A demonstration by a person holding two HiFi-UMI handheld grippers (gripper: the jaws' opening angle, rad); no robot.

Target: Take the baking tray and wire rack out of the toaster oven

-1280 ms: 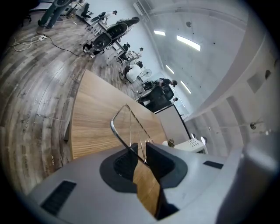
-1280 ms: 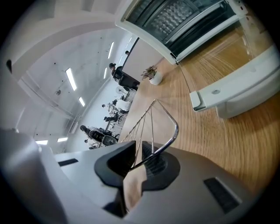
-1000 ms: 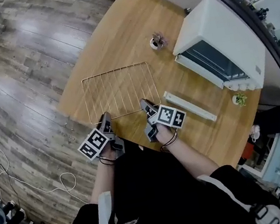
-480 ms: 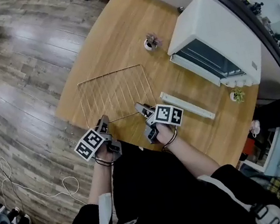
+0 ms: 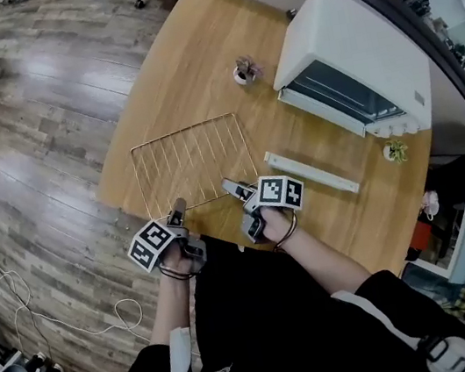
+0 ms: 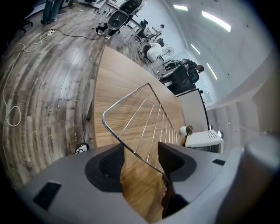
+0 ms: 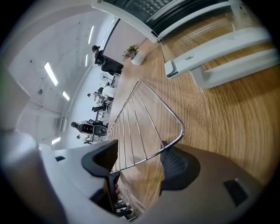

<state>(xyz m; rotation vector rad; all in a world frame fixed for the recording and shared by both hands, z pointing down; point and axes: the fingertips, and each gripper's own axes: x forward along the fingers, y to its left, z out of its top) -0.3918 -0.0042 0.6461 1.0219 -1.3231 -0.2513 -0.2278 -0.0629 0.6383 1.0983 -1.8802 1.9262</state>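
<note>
The head view looks steeply down; both gripper views sit close over the shared wire rack (image 5: 191,165).

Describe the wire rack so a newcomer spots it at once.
On the wooden table, in front of the white toaster oven, the wire rack lies flat at the edge nearest the person. It alone is a metal grid showing the wood through; the long white piece beside it is solid.
</note>
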